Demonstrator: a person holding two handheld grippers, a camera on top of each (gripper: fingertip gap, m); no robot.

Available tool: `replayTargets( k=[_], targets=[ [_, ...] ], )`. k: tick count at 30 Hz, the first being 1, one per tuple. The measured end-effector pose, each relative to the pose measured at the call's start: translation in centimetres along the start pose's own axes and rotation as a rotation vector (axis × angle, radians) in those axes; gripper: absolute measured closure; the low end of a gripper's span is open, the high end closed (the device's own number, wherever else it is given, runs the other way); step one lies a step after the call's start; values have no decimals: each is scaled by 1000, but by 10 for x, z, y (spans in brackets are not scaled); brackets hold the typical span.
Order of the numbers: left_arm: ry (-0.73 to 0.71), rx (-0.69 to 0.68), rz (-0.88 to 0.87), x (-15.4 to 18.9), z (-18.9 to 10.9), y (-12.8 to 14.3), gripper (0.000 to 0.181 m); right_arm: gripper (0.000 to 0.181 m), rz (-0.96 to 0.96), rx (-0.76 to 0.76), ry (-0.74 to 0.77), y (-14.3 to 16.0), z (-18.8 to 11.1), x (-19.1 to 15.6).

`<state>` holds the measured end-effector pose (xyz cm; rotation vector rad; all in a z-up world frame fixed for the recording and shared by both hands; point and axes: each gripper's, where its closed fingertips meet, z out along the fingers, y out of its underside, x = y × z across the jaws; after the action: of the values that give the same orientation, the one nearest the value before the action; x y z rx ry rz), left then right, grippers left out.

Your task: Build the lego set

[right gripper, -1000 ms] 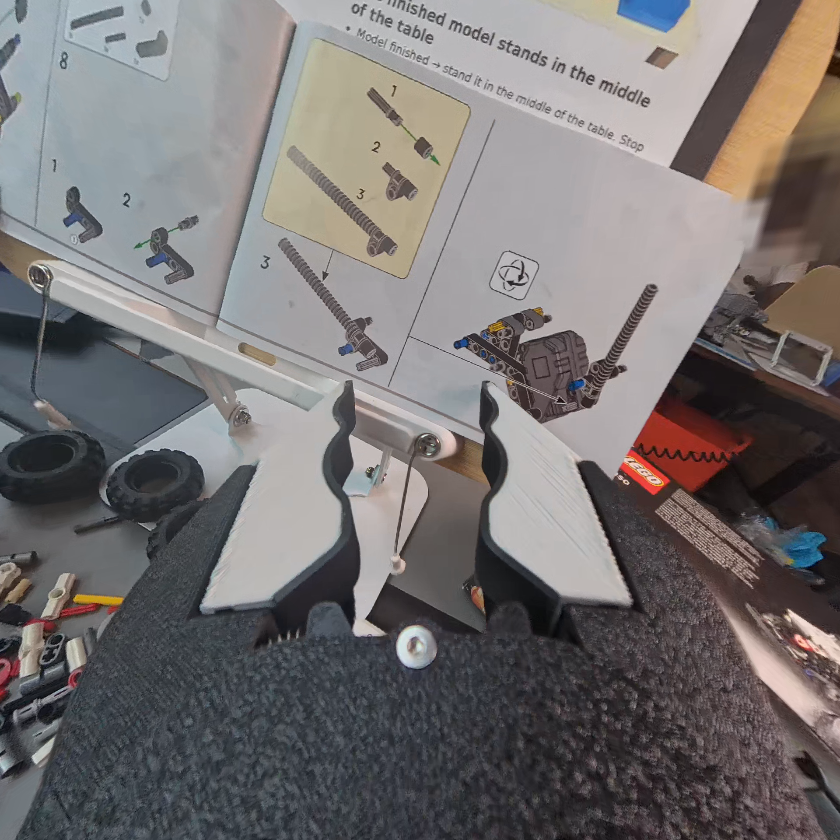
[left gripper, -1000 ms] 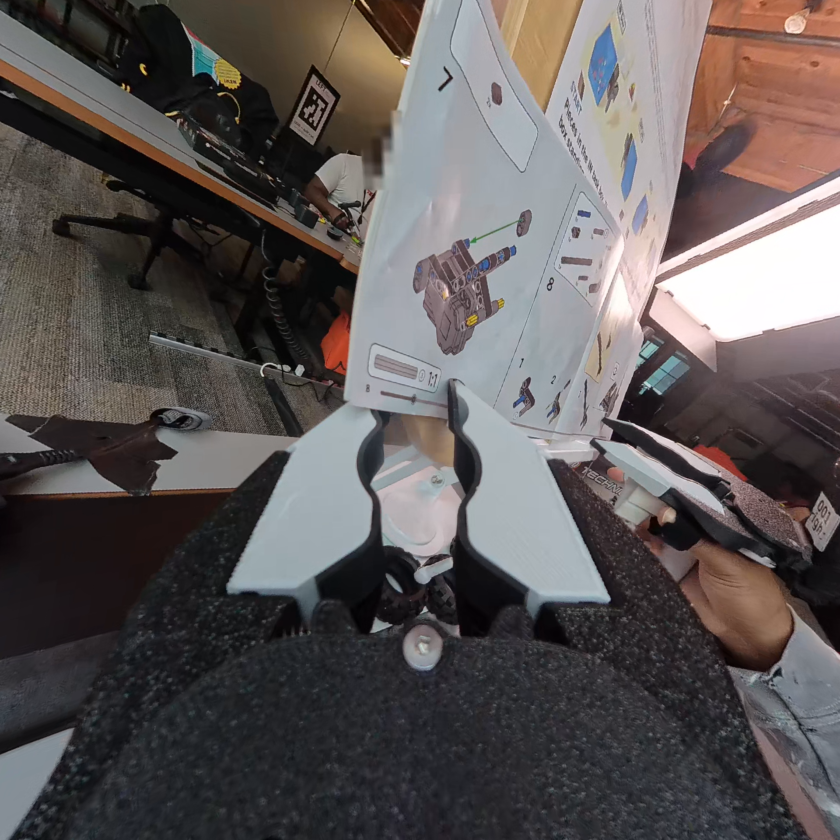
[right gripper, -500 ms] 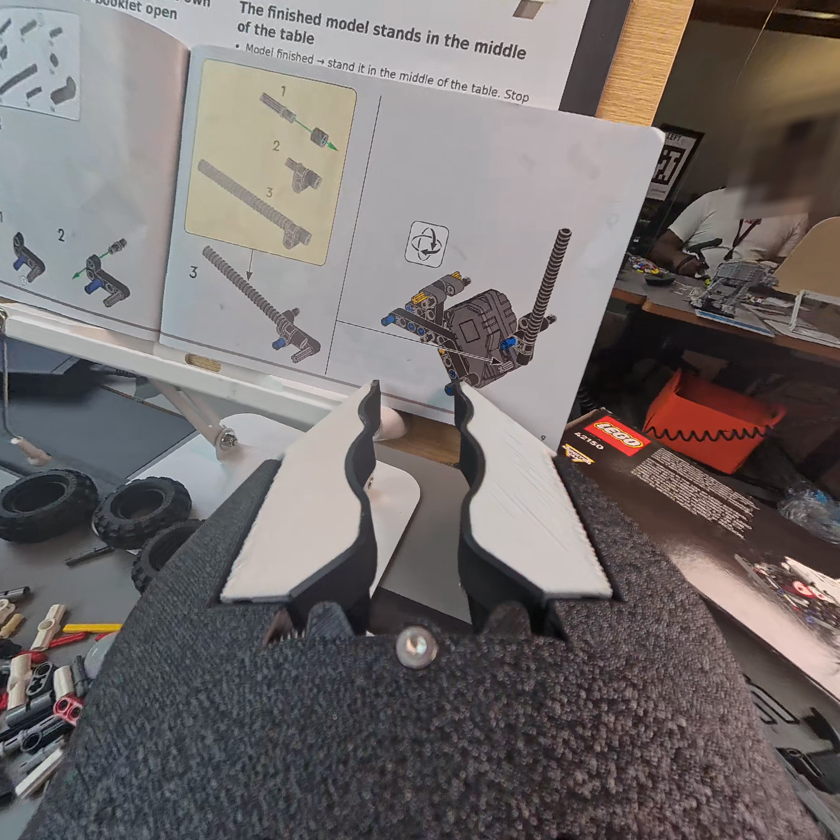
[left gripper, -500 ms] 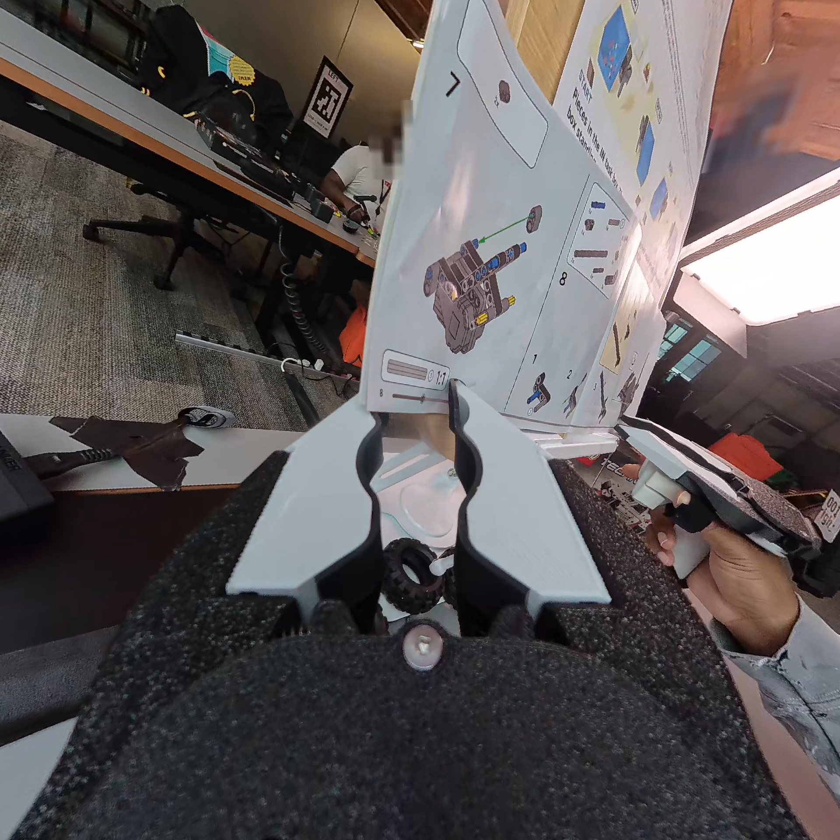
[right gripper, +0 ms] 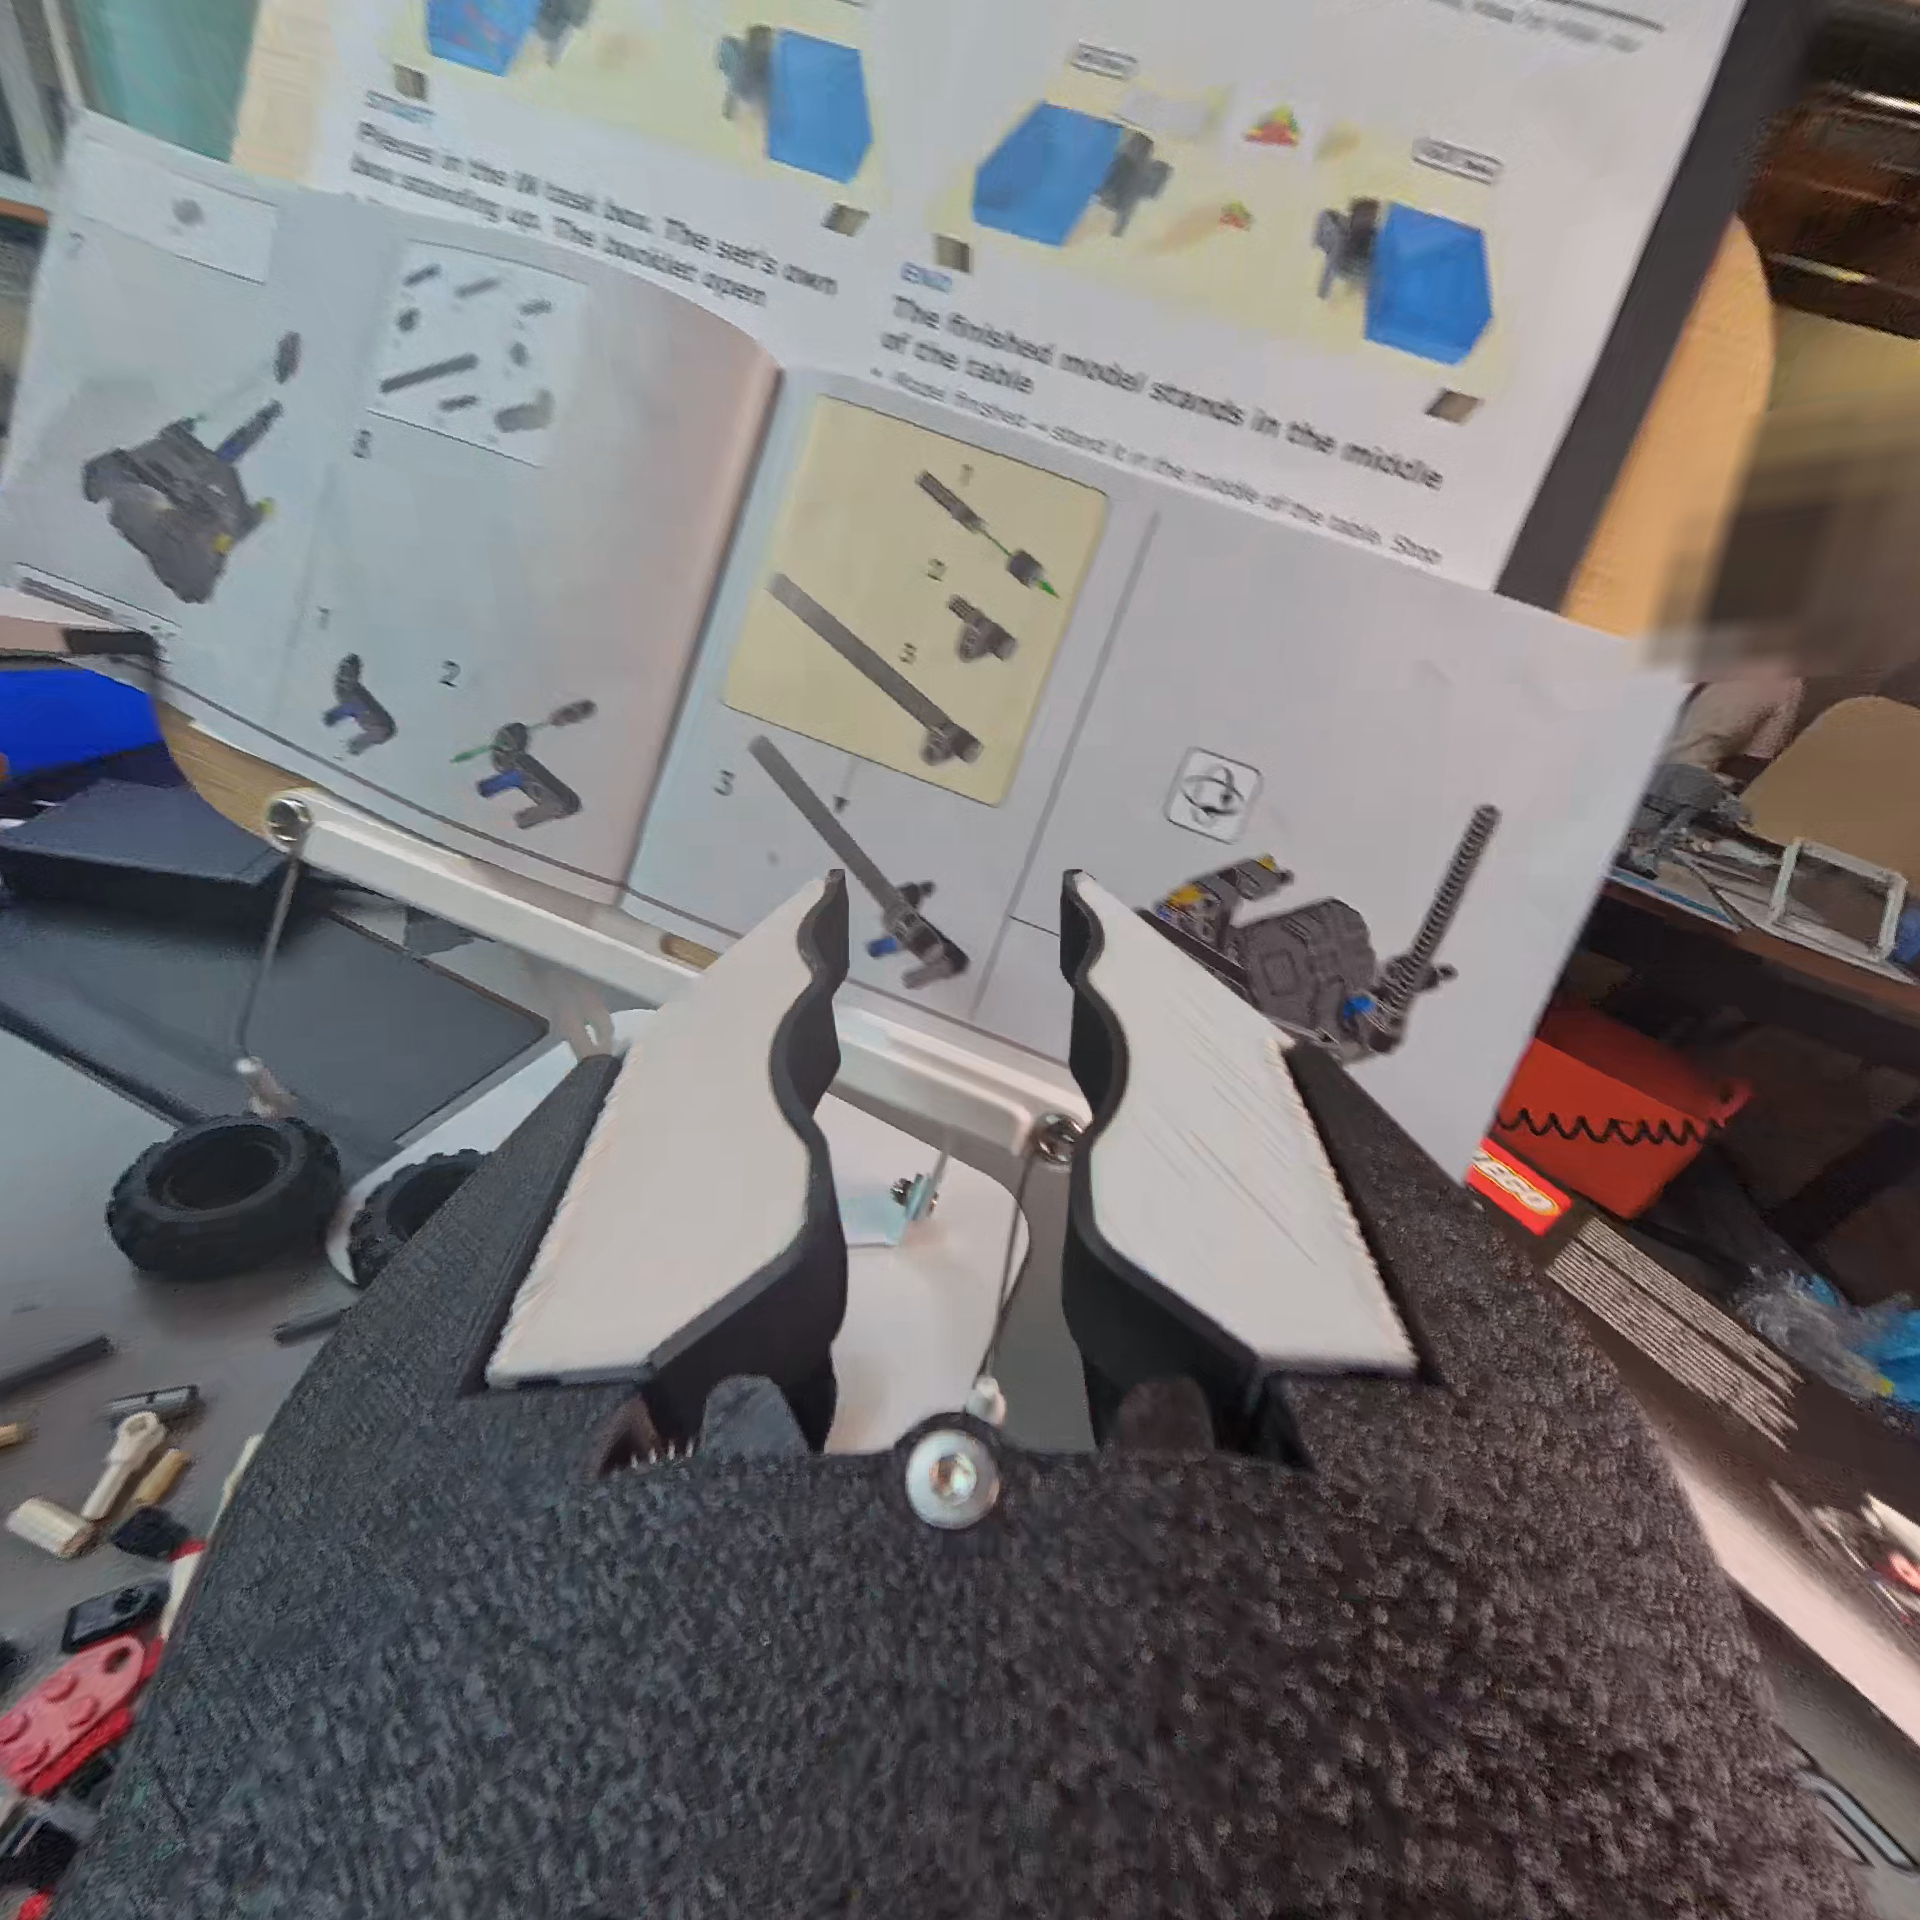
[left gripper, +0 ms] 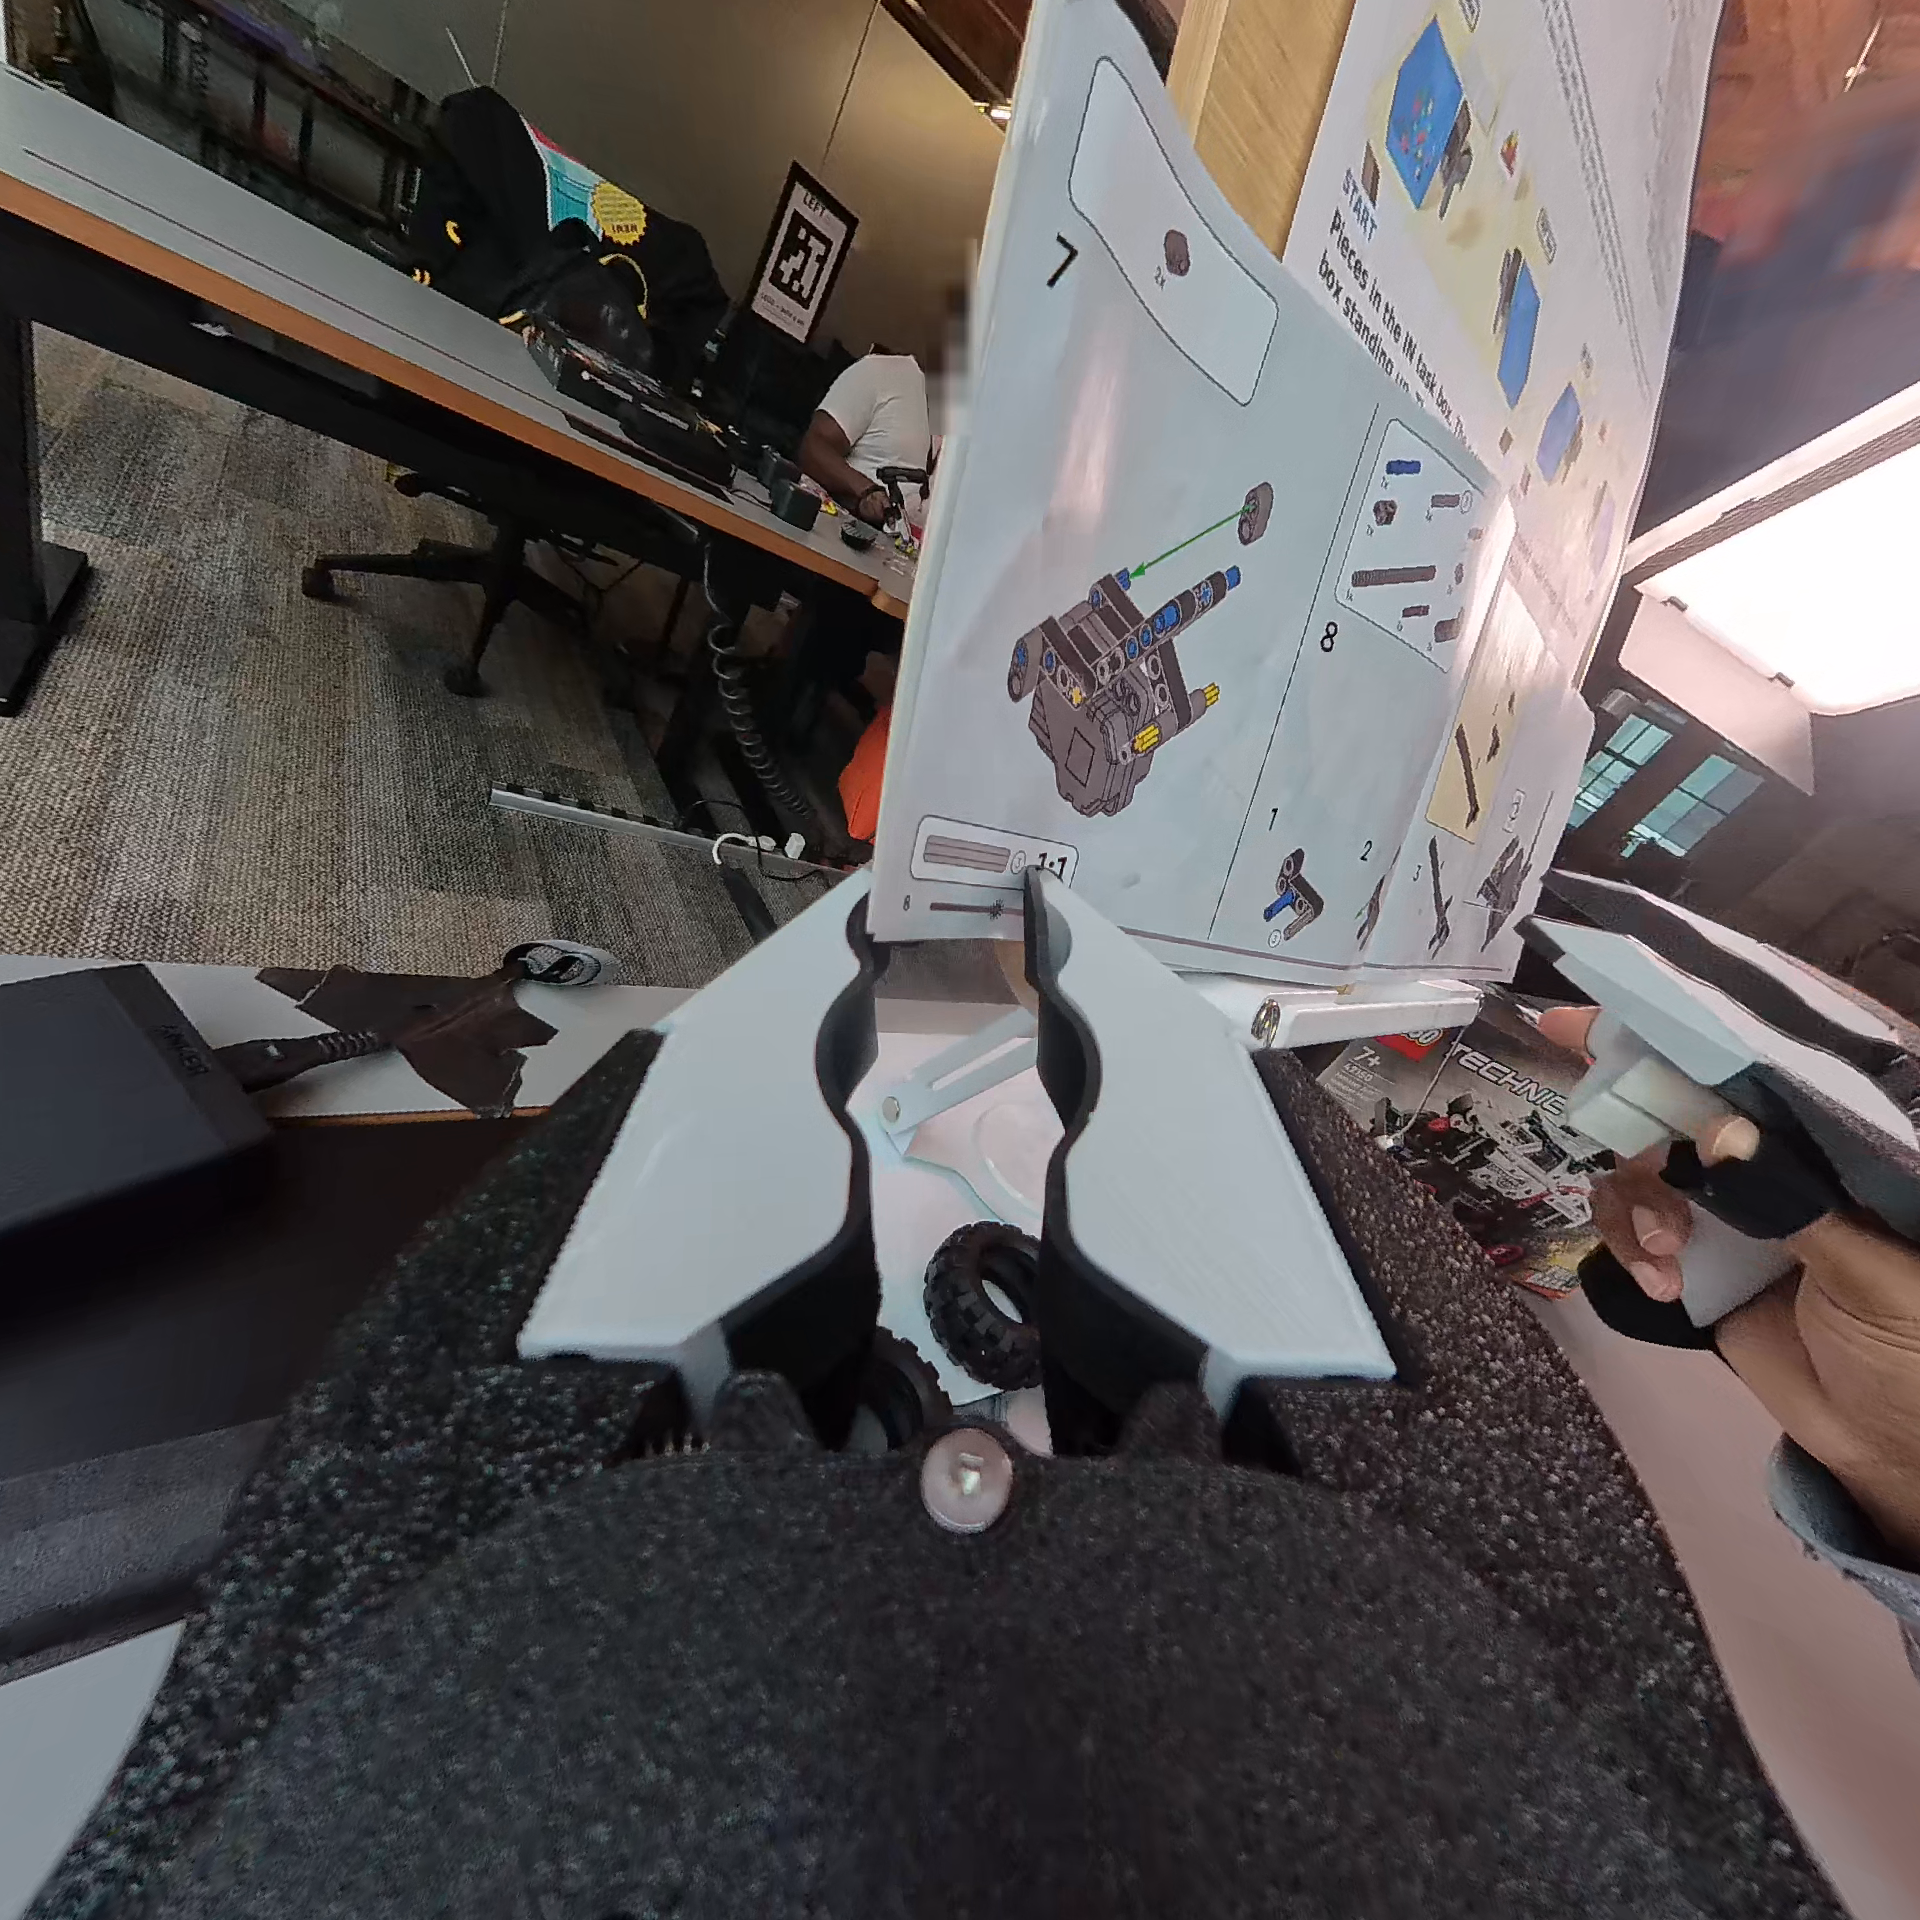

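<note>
The open instruction booklet [left gripper: 1143,520] stands on a white stand [left gripper: 1351,1013]. It also shows in the right wrist view [right gripper: 520,520], blurred. My left gripper [left gripper: 951,899] is open and empty, its tips at the booklet's lower left corner. A black tyre [left gripper: 982,1304] lies on the stand's base between its fingers. My right gripper [right gripper: 956,883] is open and empty, pointing at the booklet's right page. In the left wrist view it shows far right [left gripper: 1662,997], held by a hand. Tyres [right gripper: 223,1195] and loose Lego parts [right gripper: 104,1475] lie at lower left.
The Lego box [right gripper: 1662,1320] lies flat to the right of the stand and also shows in the left wrist view [left gripper: 1475,1132]. A printed sheet [right gripper: 1039,156] hangs behind the booklet. A black power brick [left gripper: 104,1101] sits left. A person sits at a far desk [left gripper: 312,312]. The tips of one gripper are about 25 cm away from the tips of the other.
My right gripper narrowed half a second ago and has opened wider again, swinging left toward the booklet's middle. My left gripper has pulled back slightly, so the tyre between its fingers shows more.
</note>
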<state>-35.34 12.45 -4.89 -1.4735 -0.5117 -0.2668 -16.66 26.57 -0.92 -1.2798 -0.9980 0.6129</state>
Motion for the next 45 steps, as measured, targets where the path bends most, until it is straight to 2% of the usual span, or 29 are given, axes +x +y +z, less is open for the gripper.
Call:
replayTargets(
  k=[4,7,10,16,19,30,34,39,40,45],
  targets=[
    [-4,7,-7,0,0,1,156,124,-178,23,-54,-33,26,-67],
    [-11,5,-18,-1,-1,1,156,117,-315,-4,-20,-40,52,-90],
    [-16,7,-37,-1,-4,-1,156,125,-357,-22,12,-38,67,-88],
    [-19,23,-28,2,-10,-8,156,166,-347,3,7,-39,55,-70],
    [-23,34,-21,4,-11,-11,155,181,-311,-7,-33,-35,53,-65],
    [-80,86,108,8,-30,-29,153,181,-92,-8,-129,-34,51,-60],
    [-67,103,155,19,-36,-34,153,181,-33,-6,-148,-32,51,-58],
    [-37,34,256,39,-27,-20,149,181,-45,-14,-118,-32,49,-59],
    [-40,17,274,40,-24,-16,149,176,-38,-13,-111,-33,48,-60],
    [-44,-35,294,38,-14,-5,146,123,-45,53,-122,-54,34,-80]
  ],
)
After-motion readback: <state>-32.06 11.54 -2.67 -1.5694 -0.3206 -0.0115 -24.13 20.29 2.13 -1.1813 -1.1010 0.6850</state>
